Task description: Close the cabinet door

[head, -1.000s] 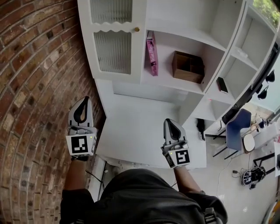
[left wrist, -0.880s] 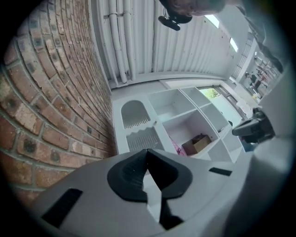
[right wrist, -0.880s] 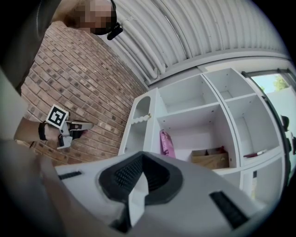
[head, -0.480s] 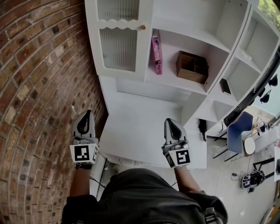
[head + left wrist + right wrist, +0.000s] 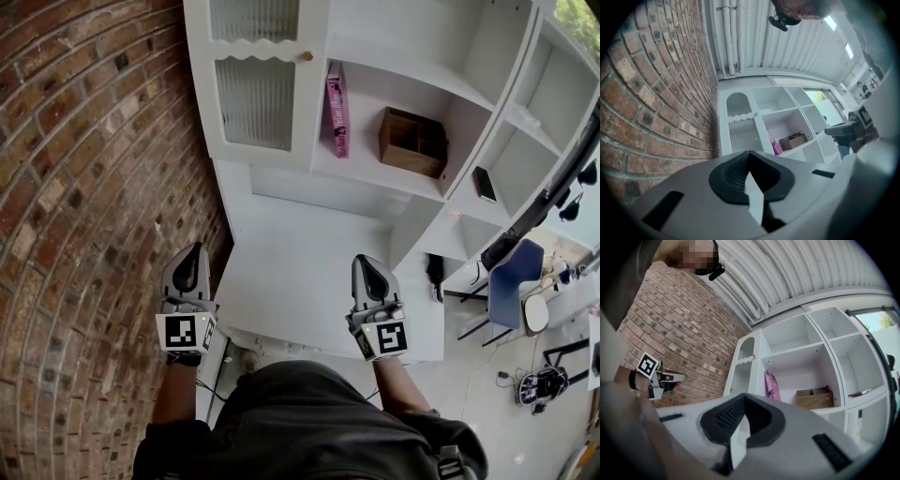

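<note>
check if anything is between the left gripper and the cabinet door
Nothing visible does. The left gripper, shut and empty, hangs by the brick wall, with only open air up to the cabinet door. The pink book and wooden box stand in the shelf right of the door, off that path.

Cut off at twelve o'clock: top of cabinet door (image 5: pixel 267 52). Blurred by its ribbed glass (image 5: pixel 255 105): view inside. Too small to name at three o'clock: flat dark item (image 5: pixel 479 184).

Brick wall (image 5: pixel 84 187) crowds the left — open air ahead up to the white cabinet (image 5: pixel 300 272).
</note>
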A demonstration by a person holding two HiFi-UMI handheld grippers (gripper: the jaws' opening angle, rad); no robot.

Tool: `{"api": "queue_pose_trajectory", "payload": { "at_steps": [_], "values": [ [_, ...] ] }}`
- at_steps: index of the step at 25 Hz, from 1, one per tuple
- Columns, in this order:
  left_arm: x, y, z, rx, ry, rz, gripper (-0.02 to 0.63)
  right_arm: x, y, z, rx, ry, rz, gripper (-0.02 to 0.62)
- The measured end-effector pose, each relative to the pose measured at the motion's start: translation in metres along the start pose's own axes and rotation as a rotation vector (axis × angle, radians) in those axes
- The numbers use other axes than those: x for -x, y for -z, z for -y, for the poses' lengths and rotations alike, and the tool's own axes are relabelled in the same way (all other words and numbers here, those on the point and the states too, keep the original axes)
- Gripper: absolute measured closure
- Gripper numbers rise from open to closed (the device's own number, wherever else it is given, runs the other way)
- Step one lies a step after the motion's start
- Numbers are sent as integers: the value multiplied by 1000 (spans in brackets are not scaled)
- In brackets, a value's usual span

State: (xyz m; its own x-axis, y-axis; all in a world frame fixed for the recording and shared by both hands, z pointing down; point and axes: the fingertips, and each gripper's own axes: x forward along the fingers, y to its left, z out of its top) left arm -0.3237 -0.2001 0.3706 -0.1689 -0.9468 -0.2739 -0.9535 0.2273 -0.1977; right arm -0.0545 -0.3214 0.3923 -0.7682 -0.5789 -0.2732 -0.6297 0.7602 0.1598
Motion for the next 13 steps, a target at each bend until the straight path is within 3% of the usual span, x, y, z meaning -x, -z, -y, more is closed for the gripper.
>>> {"api": "queue_pose_trajectory", "payload": {
  "at_steps": [13],
  "values": [
    [0, -9, 8, -23, 26, -2, 604, 6, -1, 0, -6, 7, 2, 595]
  ]
}}
